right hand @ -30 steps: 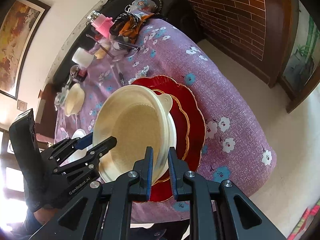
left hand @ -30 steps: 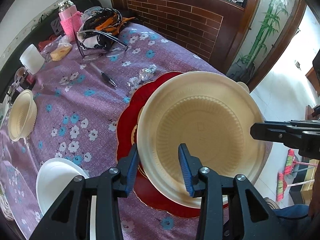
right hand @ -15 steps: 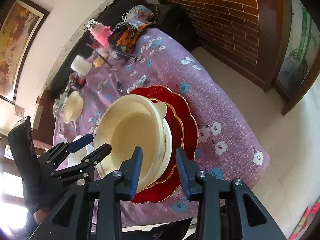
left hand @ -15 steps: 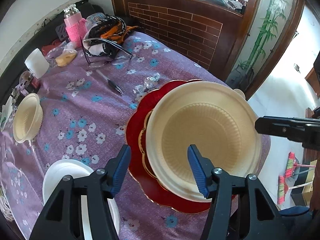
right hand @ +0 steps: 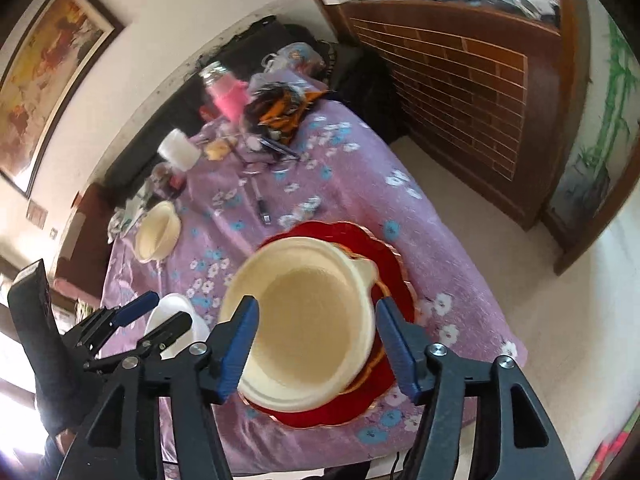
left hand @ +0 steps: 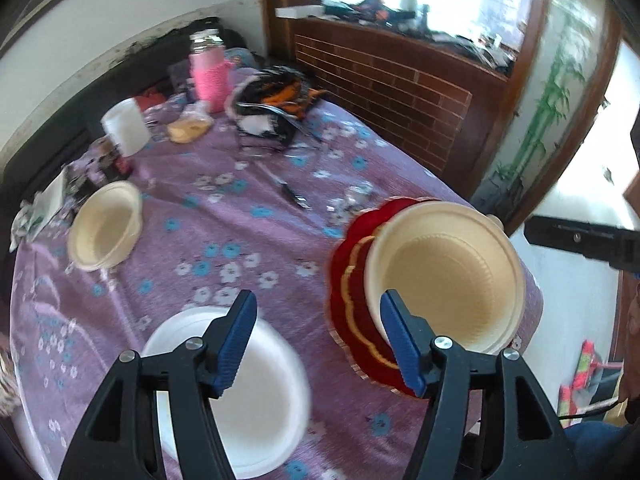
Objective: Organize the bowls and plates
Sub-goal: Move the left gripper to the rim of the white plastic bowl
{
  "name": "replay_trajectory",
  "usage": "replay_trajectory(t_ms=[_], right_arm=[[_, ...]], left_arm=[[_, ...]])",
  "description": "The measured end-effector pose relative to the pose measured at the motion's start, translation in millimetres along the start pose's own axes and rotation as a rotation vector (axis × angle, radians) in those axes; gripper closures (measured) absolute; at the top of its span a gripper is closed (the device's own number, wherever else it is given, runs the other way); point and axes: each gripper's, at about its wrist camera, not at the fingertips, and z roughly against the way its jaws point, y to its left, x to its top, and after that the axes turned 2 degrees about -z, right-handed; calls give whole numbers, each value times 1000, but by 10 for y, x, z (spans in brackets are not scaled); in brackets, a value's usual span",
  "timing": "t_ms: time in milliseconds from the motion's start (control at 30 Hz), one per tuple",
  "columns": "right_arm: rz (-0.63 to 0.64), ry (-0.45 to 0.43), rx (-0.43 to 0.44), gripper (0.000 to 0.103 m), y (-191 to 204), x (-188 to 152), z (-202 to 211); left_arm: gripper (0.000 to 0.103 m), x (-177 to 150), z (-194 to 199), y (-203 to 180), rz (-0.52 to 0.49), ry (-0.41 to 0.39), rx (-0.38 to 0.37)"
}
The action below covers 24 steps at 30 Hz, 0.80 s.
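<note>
Since a second ago, both your grippers have let go and lifted. Left gripper (left hand: pixel 320 336): jaws opening, empty, now over the white plate (left hand: pixel 256 392). Right gripper (right hand: pixel 316 344): jaws opening, empty, above the cream bowl (right hand: pixel 304 328) nested on the red plates (right hand: pixel 384 264). Farther: second bowl (left hand: pixel 104 232), pen (left hand: pixel 292 194), pink bottle (left hand: pixel 210 76) on the purple cloth (left hand: pixel 240 232).
</note>
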Motion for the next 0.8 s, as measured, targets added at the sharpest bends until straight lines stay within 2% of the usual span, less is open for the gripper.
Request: replay_trajectory(t_ms=[333, 567, 633, 800], right_arm=[[145, 60, 68, 32, 608, -75, -162], [275, 115, 132, 22, 1077, -218, -335], [302, 129, 148, 19, 1182, -262, -393], [351, 178, 162, 18, 1396, -335, -605]], left_arm=[[39, -287, 220, 736, 190, -8, 68], [39, -595, 252, 1244, 319, 23, 118], [39, -678, 235, 1309, 341, 38, 125], [38, -852, 172, 1424, 376, 72, 115]])
